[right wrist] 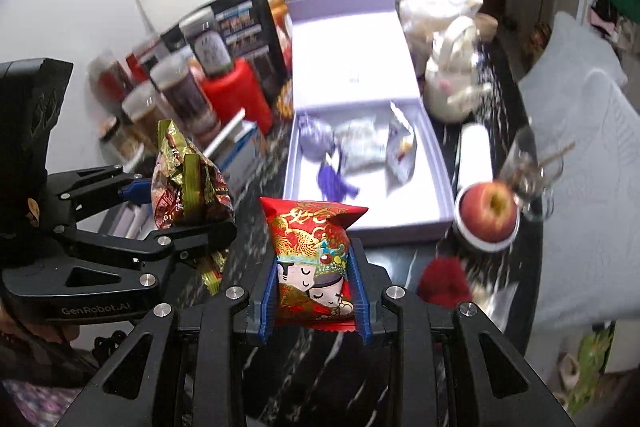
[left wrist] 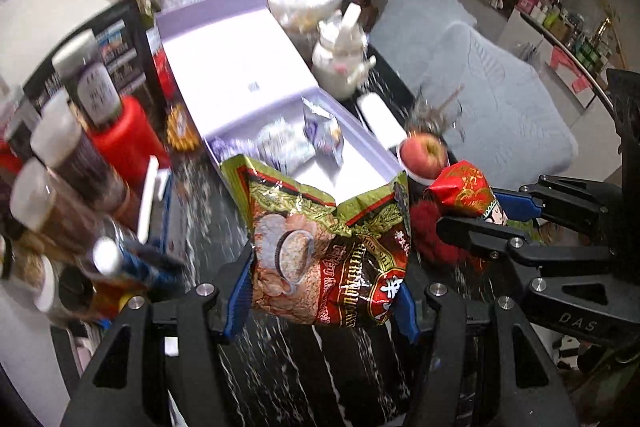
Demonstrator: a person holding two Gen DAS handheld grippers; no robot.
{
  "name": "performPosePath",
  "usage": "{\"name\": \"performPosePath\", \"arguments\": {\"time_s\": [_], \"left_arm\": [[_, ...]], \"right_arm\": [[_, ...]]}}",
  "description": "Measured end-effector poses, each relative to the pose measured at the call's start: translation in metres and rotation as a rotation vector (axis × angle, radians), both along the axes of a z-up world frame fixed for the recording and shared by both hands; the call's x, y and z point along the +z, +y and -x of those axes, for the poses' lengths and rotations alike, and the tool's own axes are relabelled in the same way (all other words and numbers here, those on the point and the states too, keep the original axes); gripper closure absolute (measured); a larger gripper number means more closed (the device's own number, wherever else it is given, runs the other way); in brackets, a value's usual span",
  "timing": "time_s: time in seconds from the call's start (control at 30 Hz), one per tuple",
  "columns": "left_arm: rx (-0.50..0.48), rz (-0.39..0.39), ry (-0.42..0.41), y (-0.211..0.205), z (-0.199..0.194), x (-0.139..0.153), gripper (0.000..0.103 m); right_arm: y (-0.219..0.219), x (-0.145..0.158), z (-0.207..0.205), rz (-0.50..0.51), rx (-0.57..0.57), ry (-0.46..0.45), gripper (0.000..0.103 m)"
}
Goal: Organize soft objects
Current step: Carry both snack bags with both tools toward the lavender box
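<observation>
The crinkled brown-and-gold foil snack bag point(left wrist: 324, 247) stands upright, long axis vertical, its torn-looking top toward the open lilac cardboard box point(left wrist: 372, 147). The left gripper point(left wrist: 320, 291) has its jaws closed against the bag's sides, above the black marbled desk point(left wrist: 288, 367). The small glossy red foil packet with cartoon faces point(right wrist: 314, 263) also stands upright, pinched by the right gripper point(right wrist: 314, 301), whose jaws are nearly together. Silver-purple sachets point(right wrist: 360, 147) lie in the box; a red apple point(right wrist: 488, 213) sits just right of it, jars point(right wrist: 176, 99) left.
</observation>
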State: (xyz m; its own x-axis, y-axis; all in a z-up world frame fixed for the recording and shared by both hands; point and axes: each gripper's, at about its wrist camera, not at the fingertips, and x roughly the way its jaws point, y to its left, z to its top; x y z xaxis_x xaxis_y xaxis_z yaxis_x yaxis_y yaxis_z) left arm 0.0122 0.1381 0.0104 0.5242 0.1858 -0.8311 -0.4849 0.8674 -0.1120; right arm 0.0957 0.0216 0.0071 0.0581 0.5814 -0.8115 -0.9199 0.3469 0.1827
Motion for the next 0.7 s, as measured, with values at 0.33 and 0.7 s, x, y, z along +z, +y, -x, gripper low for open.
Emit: {"name": "performPosePath", "arguments": {"time_s": [0.33,0.7], "left_arm": [[0.014,-0.054,-0.057,0.034,-0.031,0.027,0.045],[0.01,-0.046,-0.033,0.076,-0.076,0.015,0.045]], "right_arm": [[0.029,0.027,-0.031,-0.071,-0.006,-0.032,0.072],[0.068,0.024,-0.075,-0.076,-0.033,-0.043,0.072]]}}
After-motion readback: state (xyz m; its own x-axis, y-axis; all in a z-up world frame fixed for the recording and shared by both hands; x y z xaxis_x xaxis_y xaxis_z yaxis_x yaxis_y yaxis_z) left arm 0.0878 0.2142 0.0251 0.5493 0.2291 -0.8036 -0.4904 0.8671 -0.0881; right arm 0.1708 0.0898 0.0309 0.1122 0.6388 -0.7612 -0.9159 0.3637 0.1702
